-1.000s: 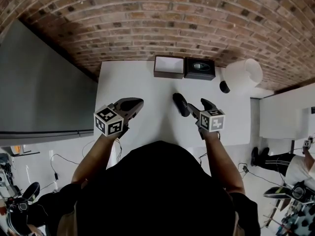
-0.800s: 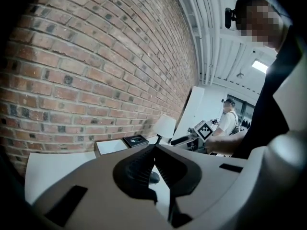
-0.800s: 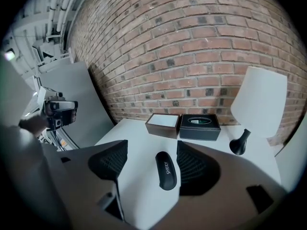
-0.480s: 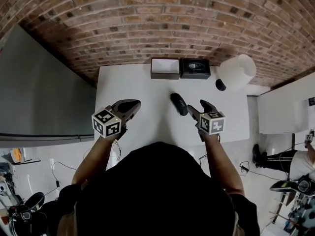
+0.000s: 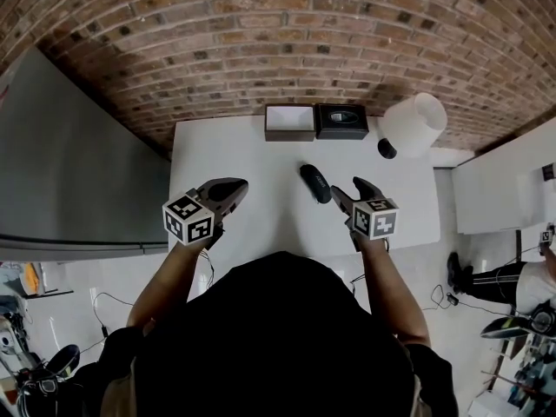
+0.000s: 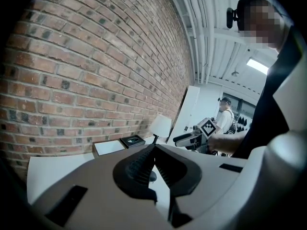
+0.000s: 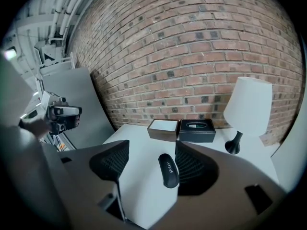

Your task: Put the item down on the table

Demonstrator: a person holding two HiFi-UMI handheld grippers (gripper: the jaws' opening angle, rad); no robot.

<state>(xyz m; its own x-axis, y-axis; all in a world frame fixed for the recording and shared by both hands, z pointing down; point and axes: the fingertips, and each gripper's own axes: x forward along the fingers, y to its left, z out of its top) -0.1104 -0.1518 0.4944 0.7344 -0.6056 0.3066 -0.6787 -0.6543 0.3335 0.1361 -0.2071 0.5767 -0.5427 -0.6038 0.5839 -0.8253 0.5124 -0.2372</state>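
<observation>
Black case point(image 5: 315, 183) lies flat on the white table point(image 5: 252, 146) in the head view, just ahead of the right claw point(image 5: 350, 191) and well apart from the left claw point(image 5: 228, 188). Left gripper view: that claw's jaws are pressed together on nothing. Right gripper view: jaws spread wide, the case lying between them, nearer the right-hand jaw.

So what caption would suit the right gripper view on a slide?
Open right claw facing a black oblong case lying on the white table, before a brick wall.
</observation>
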